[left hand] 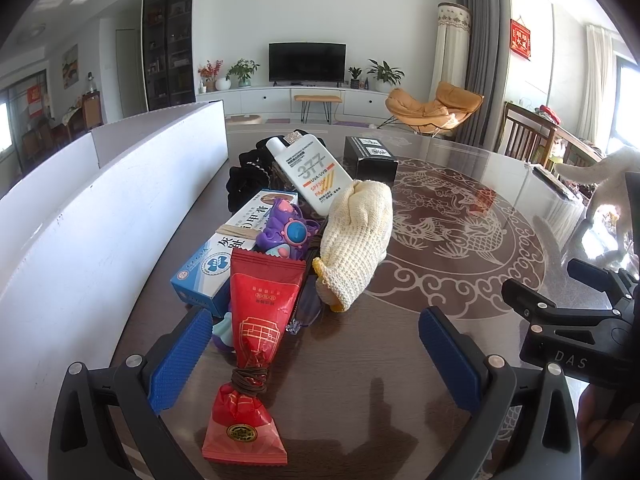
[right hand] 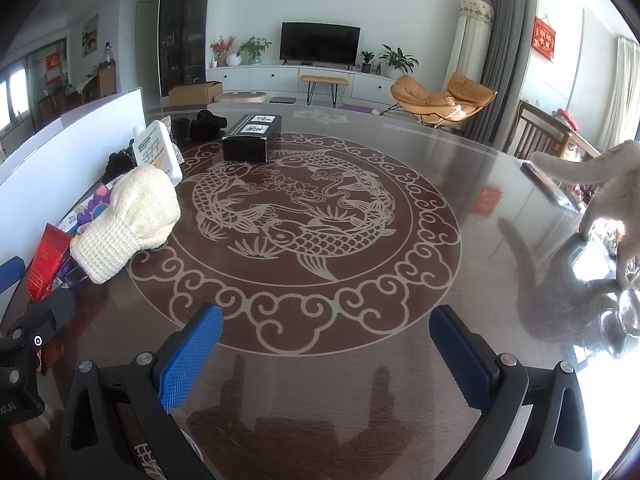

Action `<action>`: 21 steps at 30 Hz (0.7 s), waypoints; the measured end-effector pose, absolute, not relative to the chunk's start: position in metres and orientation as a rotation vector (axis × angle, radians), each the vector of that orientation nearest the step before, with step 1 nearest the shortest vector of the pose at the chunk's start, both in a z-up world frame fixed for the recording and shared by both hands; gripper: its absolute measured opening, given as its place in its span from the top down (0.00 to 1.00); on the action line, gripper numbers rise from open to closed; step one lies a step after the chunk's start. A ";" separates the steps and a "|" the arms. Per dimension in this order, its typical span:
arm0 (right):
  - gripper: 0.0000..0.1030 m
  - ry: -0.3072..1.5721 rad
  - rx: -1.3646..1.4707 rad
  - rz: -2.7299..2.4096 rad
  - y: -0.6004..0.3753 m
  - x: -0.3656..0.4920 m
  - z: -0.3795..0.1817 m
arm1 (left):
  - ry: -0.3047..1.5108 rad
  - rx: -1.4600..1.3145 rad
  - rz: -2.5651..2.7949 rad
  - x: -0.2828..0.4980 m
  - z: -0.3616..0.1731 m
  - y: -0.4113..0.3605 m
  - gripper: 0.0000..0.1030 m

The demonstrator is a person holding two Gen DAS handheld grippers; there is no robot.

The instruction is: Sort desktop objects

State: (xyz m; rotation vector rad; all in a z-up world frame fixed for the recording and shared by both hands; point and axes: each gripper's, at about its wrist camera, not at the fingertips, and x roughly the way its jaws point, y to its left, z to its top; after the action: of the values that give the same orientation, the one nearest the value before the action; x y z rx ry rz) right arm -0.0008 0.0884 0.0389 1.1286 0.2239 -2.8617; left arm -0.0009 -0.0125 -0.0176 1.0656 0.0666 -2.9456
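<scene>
A pile lies along the table's left side: a red candy pouch tied with brown cord, a cream knitted glove, a purple toy, a blue-and-white medicine box, a white 377 sunscreen bottle and black cloth. My left gripper is open, its fingers on either side of the pouch's lower half. My right gripper is open and empty over the bare table. The glove, bottle and pouch also show in the right wrist view.
A white board wall runs along the left of the pile. A black box stands further back on the fish-patterned table. A white cat stands at the right edge beside a glass object.
</scene>
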 end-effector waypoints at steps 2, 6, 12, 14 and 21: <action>0.00 0.224 1.129 -2.862 0.089 -0.001 0.039 | 0.067 1.066 -2.945 -0.001 -0.018 -0.013 0.00; 0.00 0.224 1.132 -2.861 0.089 -0.001 0.038 | 0.067 1.066 -2.946 -0.001 -0.018 -0.012 0.00; 0.00 0.225 1.138 -2.860 0.090 -0.001 0.039 | 0.066 1.065 -2.945 -0.001 -0.018 -0.012 0.00; 0.00 0.223 1.141 -2.858 0.090 -0.001 0.039 | 0.066 1.065 -2.945 -0.001 -0.018 -0.012 0.00; 0.00 0.212 1.152 -2.856 0.092 -0.002 0.039 | 0.066 1.065 -2.945 -0.001 -0.018 -0.012 0.00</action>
State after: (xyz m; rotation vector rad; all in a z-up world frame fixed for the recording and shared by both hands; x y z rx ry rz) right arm -0.0019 0.0917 0.0394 1.1519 0.2116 -2.8564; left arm -0.0011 -0.0124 -0.0178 1.0652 0.0664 -2.9449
